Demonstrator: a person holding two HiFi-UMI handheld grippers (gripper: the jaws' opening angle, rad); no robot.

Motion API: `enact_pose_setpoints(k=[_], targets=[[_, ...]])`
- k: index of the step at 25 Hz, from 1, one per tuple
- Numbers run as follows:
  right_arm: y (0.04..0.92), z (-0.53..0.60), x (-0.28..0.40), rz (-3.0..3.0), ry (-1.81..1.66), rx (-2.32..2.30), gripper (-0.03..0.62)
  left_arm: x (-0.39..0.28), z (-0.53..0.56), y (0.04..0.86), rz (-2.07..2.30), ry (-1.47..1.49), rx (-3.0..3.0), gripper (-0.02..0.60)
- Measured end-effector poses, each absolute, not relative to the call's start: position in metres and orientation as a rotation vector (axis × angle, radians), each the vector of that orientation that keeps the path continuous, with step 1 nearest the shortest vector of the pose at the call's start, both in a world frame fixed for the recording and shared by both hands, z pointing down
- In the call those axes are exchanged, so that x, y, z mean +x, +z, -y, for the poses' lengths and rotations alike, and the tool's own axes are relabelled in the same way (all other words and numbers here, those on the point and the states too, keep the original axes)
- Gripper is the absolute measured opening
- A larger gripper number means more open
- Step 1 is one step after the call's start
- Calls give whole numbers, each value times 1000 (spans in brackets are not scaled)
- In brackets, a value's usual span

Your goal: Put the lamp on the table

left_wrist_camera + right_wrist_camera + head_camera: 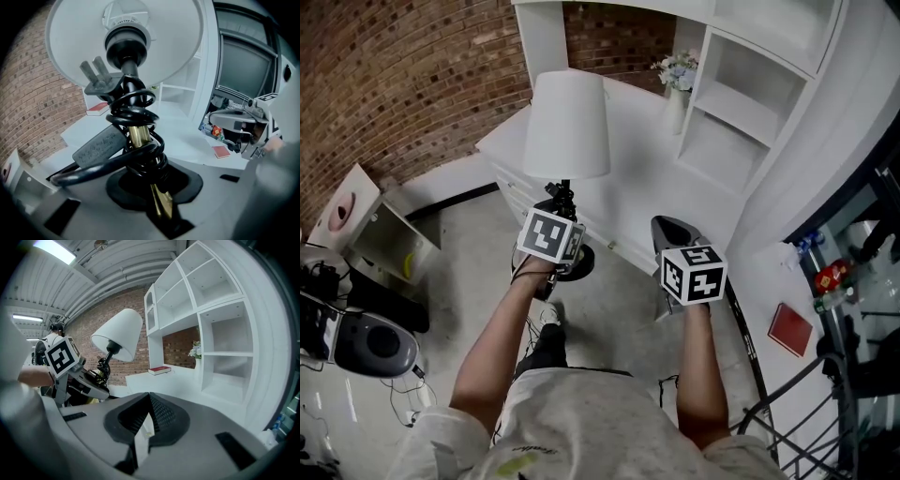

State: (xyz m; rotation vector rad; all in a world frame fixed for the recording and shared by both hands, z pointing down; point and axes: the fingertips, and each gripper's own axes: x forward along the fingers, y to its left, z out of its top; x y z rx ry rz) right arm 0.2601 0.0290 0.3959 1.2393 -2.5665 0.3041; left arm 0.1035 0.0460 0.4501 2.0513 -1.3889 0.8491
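Left hand-held gripper is clamped on the brass stem of the lamp, with the black cord wound round that stem. So the lamp is off the floor and held in the air just in front of the white table, its base not yet on it; what is left, I judge, is to bring it over the tabletop and set it down upright; right hand-held gripper is closed and empty
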Motion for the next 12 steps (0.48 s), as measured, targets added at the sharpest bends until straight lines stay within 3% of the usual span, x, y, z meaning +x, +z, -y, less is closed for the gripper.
enact_pose_setpoints(k=[12], targets=[[410,24,221,2522,318,1295,3,62,16,469,1335,894,2089,84]])
